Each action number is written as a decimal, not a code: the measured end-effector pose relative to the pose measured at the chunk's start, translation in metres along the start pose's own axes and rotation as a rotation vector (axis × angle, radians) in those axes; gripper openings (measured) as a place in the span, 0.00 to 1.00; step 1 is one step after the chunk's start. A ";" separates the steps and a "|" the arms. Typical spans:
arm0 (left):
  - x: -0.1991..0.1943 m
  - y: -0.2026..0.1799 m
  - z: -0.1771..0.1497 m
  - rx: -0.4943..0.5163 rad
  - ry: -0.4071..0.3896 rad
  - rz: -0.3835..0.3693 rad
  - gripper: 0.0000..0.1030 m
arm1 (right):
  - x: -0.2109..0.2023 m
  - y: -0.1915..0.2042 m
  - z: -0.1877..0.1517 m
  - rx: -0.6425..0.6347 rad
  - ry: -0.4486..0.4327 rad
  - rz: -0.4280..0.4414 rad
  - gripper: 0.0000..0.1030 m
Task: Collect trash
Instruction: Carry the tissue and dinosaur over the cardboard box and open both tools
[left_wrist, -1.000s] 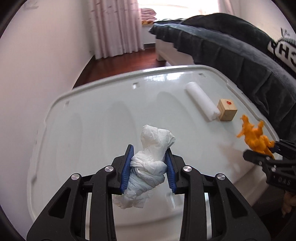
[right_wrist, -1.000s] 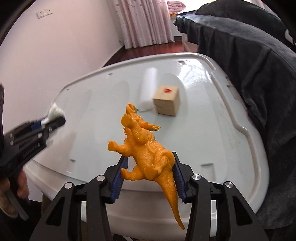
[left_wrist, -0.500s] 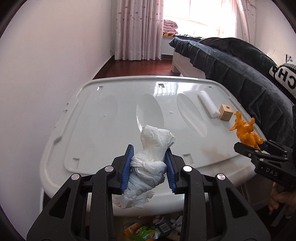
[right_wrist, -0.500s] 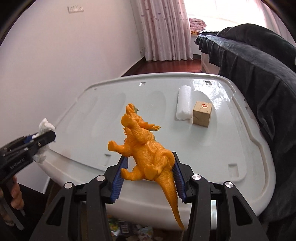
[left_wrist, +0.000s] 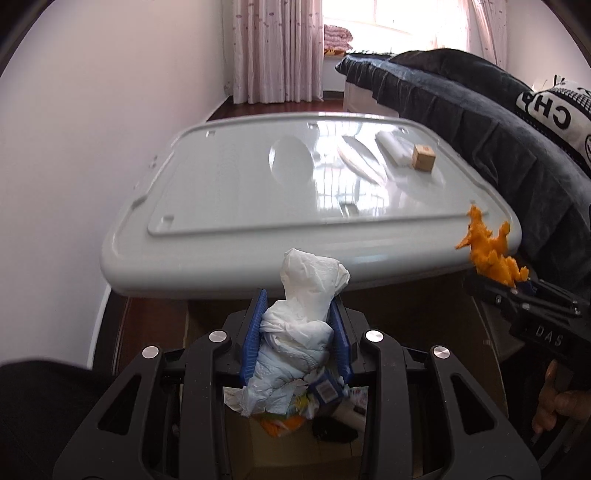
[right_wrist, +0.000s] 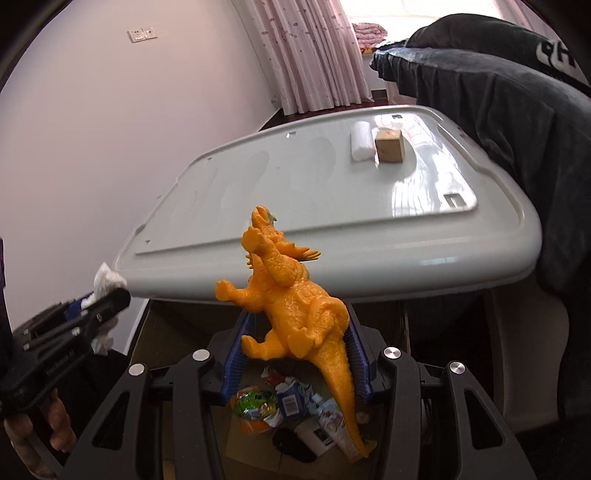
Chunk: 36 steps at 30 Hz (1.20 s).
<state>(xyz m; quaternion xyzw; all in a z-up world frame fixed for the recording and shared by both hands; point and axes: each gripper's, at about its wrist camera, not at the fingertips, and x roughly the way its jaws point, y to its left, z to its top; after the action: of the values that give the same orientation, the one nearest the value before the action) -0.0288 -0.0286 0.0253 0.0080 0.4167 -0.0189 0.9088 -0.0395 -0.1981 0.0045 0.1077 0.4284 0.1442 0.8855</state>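
Left fingers clamped on a crumpled white tissue wad, held off the near edge of the desk. Right fingers gripping an orange toy dinosaur by the body, tail hanging down. Below both, a cardboard box holding wrappers and other trash. Farther out, on the white desk, a white roll touching a wooden cube. Beyond, dark bedding and pink curtains.

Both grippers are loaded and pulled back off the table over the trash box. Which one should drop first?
Probably left. The left gripper holds the crumpled tissue directly above the trash in the box. The right gripper holds the orange dinosaur, whose long tail hangs down past the pads.
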 end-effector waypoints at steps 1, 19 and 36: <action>0.000 -0.002 -0.008 0.001 0.017 0.001 0.31 | -0.001 -0.001 -0.005 0.014 0.006 0.002 0.45; 0.058 -0.001 -0.060 -0.016 0.306 -0.038 0.32 | 0.040 0.011 -0.055 -0.001 0.209 -0.085 0.46; 0.061 0.002 -0.057 -0.036 0.318 0.008 0.71 | 0.042 0.010 -0.048 0.059 0.180 -0.092 0.65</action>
<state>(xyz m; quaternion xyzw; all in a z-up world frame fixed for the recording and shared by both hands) -0.0319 -0.0269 -0.0579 -0.0037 0.5557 -0.0061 0.8314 -0.0542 -0.1706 -0.0516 0.1007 0.5147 0.1000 0.8455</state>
